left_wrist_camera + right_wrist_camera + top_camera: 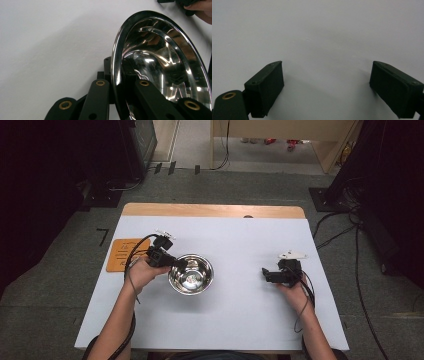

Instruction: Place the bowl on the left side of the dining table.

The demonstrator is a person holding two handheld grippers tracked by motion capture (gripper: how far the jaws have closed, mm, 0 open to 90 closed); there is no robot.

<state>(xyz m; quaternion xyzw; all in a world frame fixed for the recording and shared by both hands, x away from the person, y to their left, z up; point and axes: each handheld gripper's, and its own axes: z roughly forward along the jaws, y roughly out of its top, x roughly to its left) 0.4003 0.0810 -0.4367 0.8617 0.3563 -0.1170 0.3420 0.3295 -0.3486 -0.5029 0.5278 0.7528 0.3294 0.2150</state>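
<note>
Tabletop [240, 315] under a white sheet, wood strip showing at the far edge, orange card [121, 254] off the left side. Steel bowl [191, 274] sits left of centre on the sheet, upright as far as I can tell from the high view.

Step in hand, my read: gripping the bowl by its rim, ready to lift or shift it. Next move calls for a steady raise with the wrist kept level, since a thin rim pinch on polished steel could let the bowl swing or slip.

Left hand-held gripper [179, 263] is clamped on the bowl's near-left rim; in the left gripper view one jaw sits outside the wall and the other inside, rim [115, 75] squeezed between them. Jaws are as tight as the rim allows.

Right hand-held gripper [265, 273] rests well apart from the bowl on the right, jaws spread wide, nothing between them, just bare sheet.
</note>
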